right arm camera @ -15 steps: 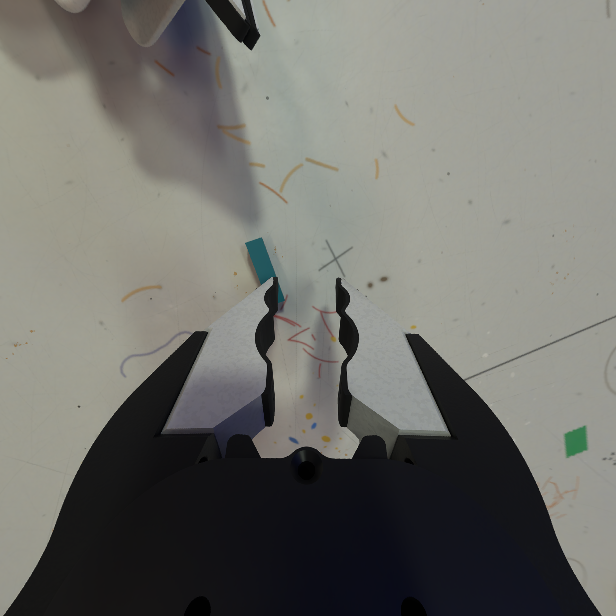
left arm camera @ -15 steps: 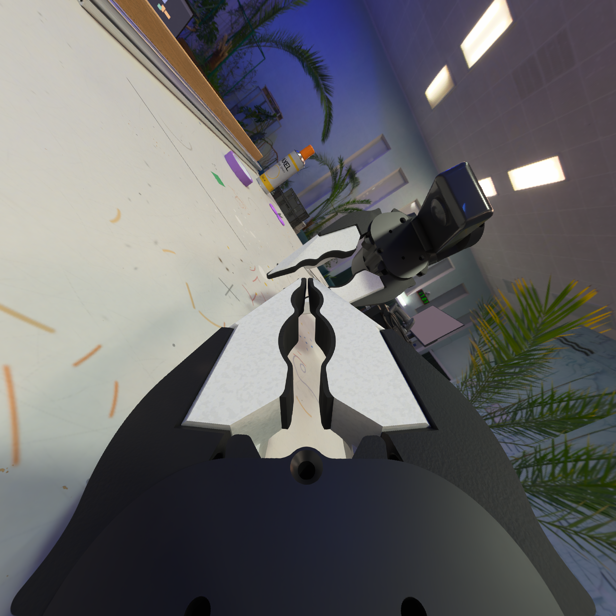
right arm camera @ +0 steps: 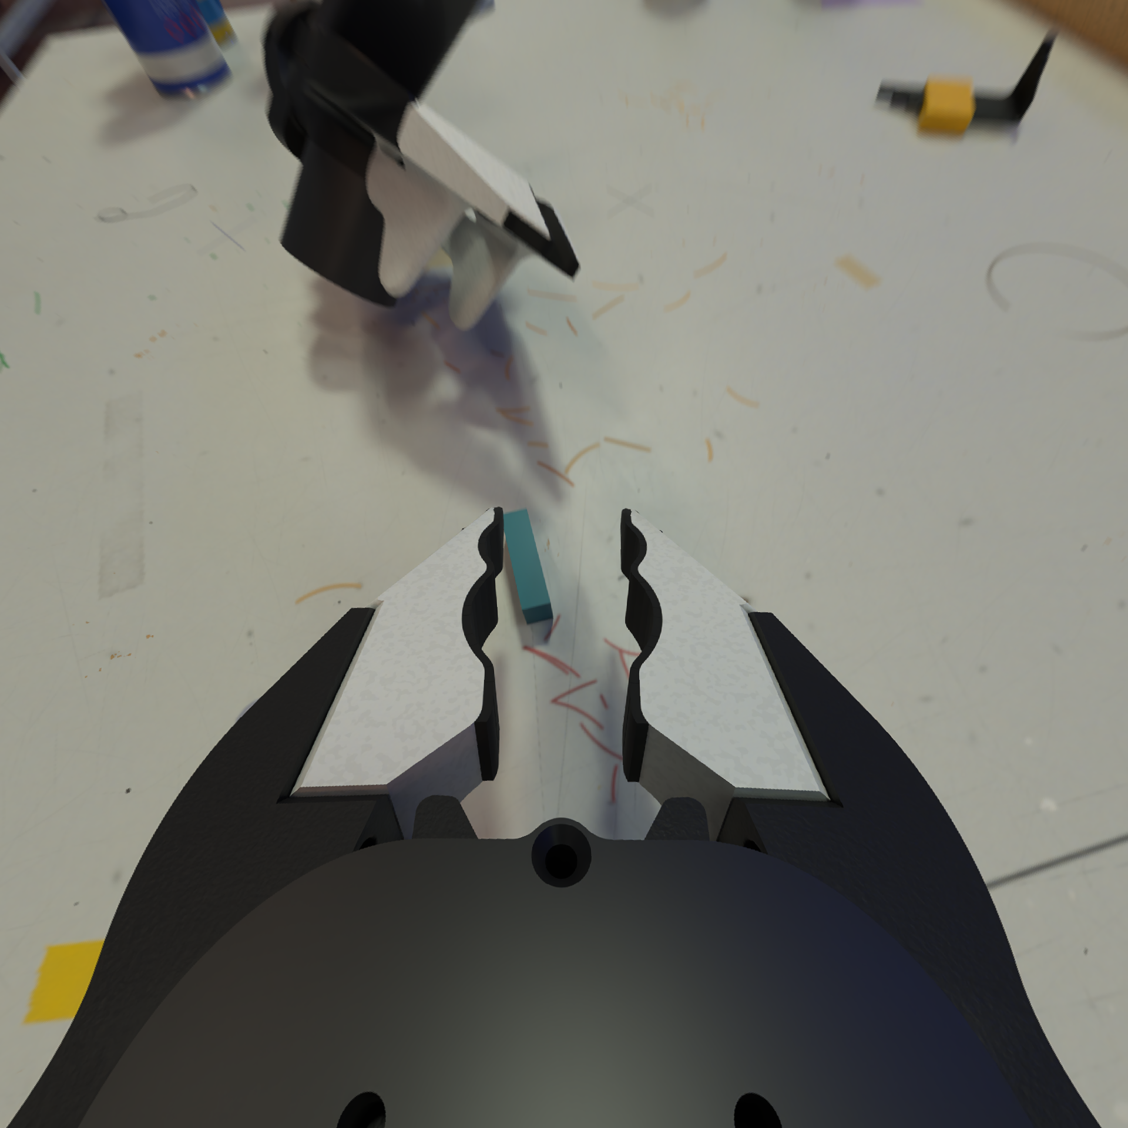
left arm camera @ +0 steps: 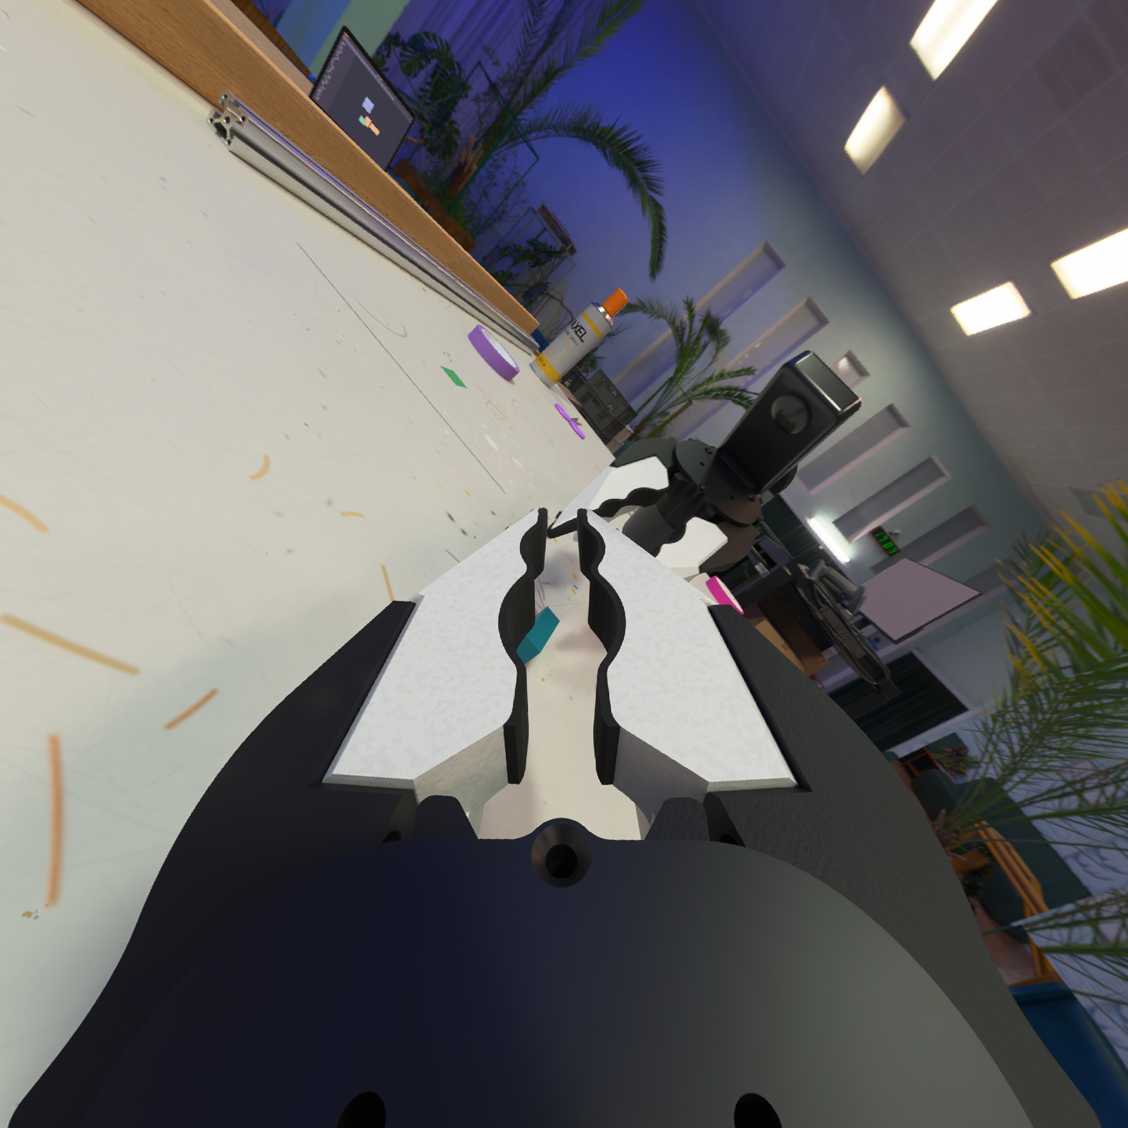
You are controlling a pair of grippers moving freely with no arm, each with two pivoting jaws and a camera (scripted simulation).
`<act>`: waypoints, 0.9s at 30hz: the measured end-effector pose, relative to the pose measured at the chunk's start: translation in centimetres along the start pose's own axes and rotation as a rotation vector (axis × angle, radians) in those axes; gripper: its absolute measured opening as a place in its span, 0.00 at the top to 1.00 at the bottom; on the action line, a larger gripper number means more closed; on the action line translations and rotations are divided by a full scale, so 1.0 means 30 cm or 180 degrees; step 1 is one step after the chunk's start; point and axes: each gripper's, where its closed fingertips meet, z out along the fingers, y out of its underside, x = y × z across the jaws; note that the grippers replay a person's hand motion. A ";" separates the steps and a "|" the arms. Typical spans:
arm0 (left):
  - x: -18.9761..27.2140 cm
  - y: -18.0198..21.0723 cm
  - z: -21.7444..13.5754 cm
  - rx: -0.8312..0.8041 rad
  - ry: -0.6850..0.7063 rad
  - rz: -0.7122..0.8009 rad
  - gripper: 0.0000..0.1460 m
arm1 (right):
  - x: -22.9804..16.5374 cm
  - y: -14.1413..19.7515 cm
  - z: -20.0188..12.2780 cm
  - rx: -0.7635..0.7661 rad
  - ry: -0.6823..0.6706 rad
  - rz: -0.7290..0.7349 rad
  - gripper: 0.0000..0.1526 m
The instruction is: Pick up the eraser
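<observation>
The eraser (right arm camera: 528, 567) is a small teal block lying on the white table (right arm camera: 854, 488). In the right wrist view it sits between my right gripper's (right arm camera: 561, 513) open fingers, close against the left finger (right arm camera: 488, 586) and clear of the other. My left gripper (left arm camera: 560, 519) is slightly open and empty, hovering low over the table. In its view the eraser (left arm camera: 538, 635) shows through the gap between its fingers, on the table below. The right gripper (left arm camera: 671, 506) stands just beyond its tips. The left gripper (right arm camera: 427, 201) appears blurred at the upper left of the right wrist view.
A purple tape roll (left arm camera: 493, 353), a spray can (left arm camera: 577, 336) and an aluminium rail (left arm camera: 366, 213) lie along the table's far side. A blue can (right arm camera: 177, 49) and a yellow and black tool (right arm camera: 946, 104) stand at the back. A yellow patch (right arm camera: 61, 989) marks the near left.
My left gripper has opened from almost shut. The right gripper has moved forward and tilted, so the eraser now lies between its fingers instead of ahead of the left fingertip.
</observation>
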 end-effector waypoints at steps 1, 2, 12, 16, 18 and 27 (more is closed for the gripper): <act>0.000 0.001 0.001 0.0000 -0.0038 0.0032 0.93 | -0.001 -0.016 -0.008 0.0137 -0.0014 -0.0066 0.76; 0.005 0.003 0.001 0.0013 -0.0084 0.0104 0.92 | -0.003 -0.026 -0.013 0.0226 -0.0020 -0.0144 0.76; 0.114 0.055 0.002 0.0400 -0.0537 0.0788 0.90 | -0.040 0.037 0.000 0.0177 0.0038 -0.0598 0.68; 0.138 0.081 0.006 0.0451 -0.0647 0.0879 0.90 | -0.057 0.053 0.011 0.0078 -0.0026 -0.0691 0.66; 0.149 0.092 0.000 0.0469 -0.0662 0.0883 0.89 | -0.065 0.076 0.031 -0.0112 -0.0139 -0.0713 0.62; 0.160 0.101 -0.067 0.0654 -0.0763 0.0862 0.89 | -0.057 0.110 0.094 -0.0492 -0.0376 -0.0887 0.63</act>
